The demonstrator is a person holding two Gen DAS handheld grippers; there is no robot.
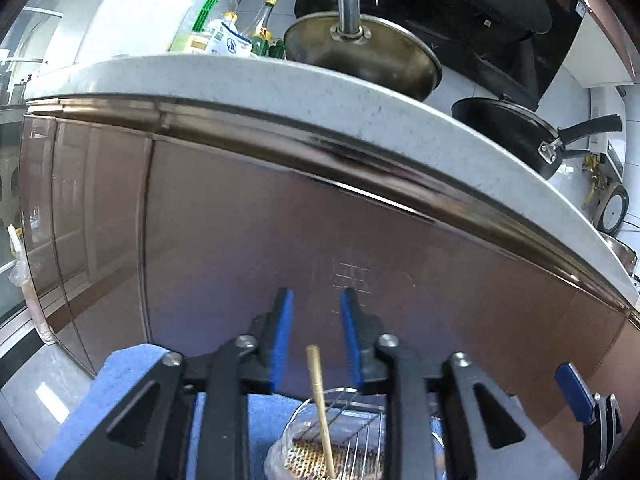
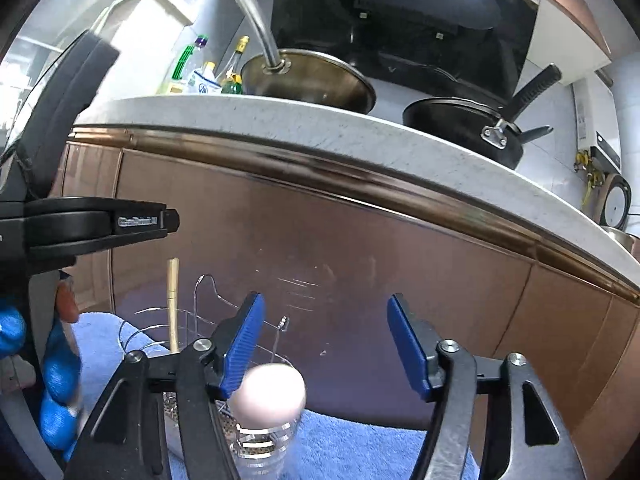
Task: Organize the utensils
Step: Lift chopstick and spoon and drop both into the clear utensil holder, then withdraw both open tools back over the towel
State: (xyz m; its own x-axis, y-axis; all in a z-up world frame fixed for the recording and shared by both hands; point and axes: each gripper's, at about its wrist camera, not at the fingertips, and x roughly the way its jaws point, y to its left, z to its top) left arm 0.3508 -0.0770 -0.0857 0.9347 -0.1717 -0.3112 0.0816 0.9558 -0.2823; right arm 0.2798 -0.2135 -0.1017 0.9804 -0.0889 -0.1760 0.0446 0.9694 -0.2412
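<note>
A wire utensil holder (image 1: 340,436) stands on a blue towel (image 1: 120,372) in front of a brown cabinet. One bamboo chopstick (image 1: 320,404) stands in it. My left gripper (image 1: 316,300) is open and empty, above and just behind the holder. In the right wrist view the holder (image 2: 240,344) and chopstick (image 2: 173,304) sit low left. My right gripper (image 2: 324,308) is wide open. A blurred white spoon bowl (image 2: 270,394) with a clear ribbed handle sits just below its left finger, seemingly loose. The left gripper's body (image 2: 92,224) shows at left.
The cabinet front (image 1: 360,240) fills the middle, under a speckled white countertop (image 1: 280,80). On it stand a steel wok (image 1: 360,56), a black pan (image 1: 508,128) and bottles (image 1: 224,28). A black range hood (image 2: 400,12) hangs behind.
</note>
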